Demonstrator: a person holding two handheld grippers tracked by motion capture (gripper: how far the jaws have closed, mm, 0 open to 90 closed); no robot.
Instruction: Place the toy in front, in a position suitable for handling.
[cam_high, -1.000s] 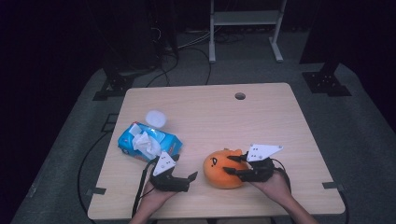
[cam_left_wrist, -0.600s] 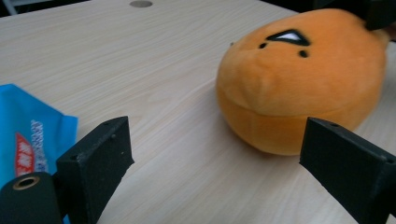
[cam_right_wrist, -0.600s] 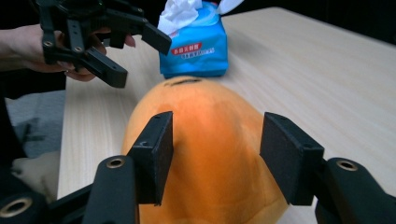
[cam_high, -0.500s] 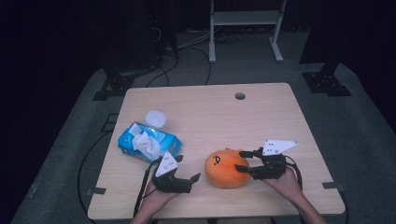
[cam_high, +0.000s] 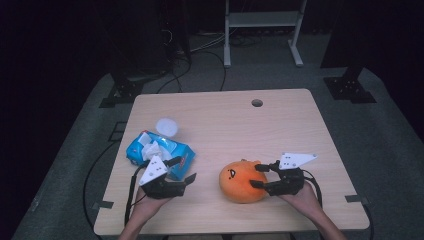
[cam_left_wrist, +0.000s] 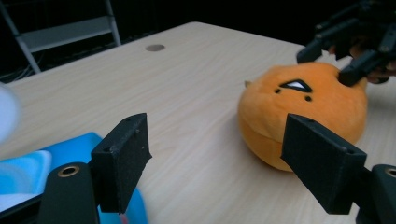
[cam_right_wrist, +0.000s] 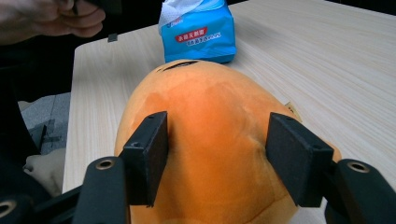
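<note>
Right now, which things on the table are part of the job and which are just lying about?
In play:
orange plush toy, between the right gripper's open jaws
left gripper, open, beside the toy

Lying about:
blue tissue pack
white round lid

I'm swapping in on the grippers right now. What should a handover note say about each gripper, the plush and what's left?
Right gripper: open, its fingers straddling the orange plush toy from the person's right side; they sit at its surface, with no squeeze showing.
Left gripper: open and holding nothing, hovering beside the blue tissue pack, aimed toward the plush.
The plush rests on the table near the front edge. A small white disc lies behind the tissue pack.
Done: right gripper lined up around the plush.
Left: probably close on it and lift; grip not yet made.
</note>
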